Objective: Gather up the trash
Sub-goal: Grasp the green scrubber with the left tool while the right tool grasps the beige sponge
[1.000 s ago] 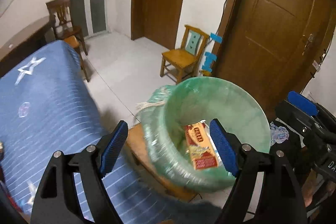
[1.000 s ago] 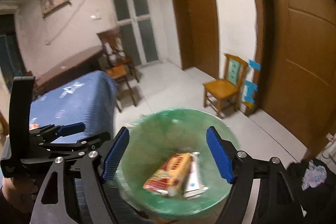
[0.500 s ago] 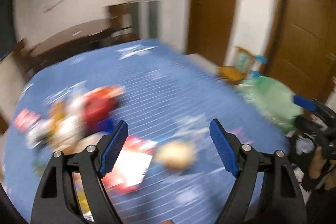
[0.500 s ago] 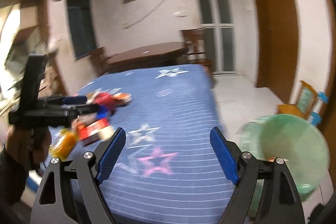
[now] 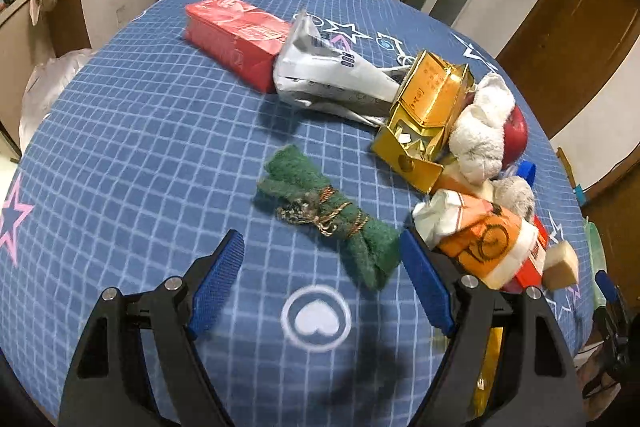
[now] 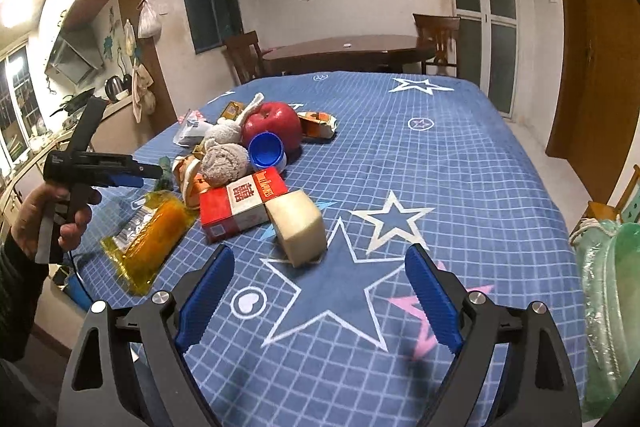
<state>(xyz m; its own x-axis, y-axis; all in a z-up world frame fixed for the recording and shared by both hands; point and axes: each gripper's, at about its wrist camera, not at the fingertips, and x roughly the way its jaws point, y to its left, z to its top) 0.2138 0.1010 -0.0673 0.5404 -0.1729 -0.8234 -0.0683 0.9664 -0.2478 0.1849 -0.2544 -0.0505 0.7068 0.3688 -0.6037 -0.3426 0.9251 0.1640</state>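
Observation:
Trash lies on the blue star tablecloth [image 5: 132,131]. My left gripper [image 5: 320,283] is open and empty, just short of a green scouring pad tied with string [image 5: 328,215]. Beyond it lie a red box [image 5: 236,35], a silver foil bag [image 5: 324,75], a gold carton [image 5: 428,115] and an orange-white wrapper [image 5: 484,235]. My right gripper [image 6: 318,299] is open and empty above the cloth, short of a cream block [image 6: 300,227], a red-white box [image 6: 240,203] and a yellow packet [image 6: 148,239]. The green-lined bin [image 6: 612,307] stands at the right.
A red apple [image 6: 274,125], a blue cap [image 6: 266,149], grey cloth balls [image 6: 224,163] and white fluffy cloth [image 5: 482,131] sit in the pile. The left gripper shows in the right wrist view [image 6: 132,173]. A dark table [image 6: 348,51] and chairs stand behind.
Both grippers have swung away from the bin, which held a snack wrapper, back over the table. The left now faces the green pad, the right the cream block. Both stayed open.

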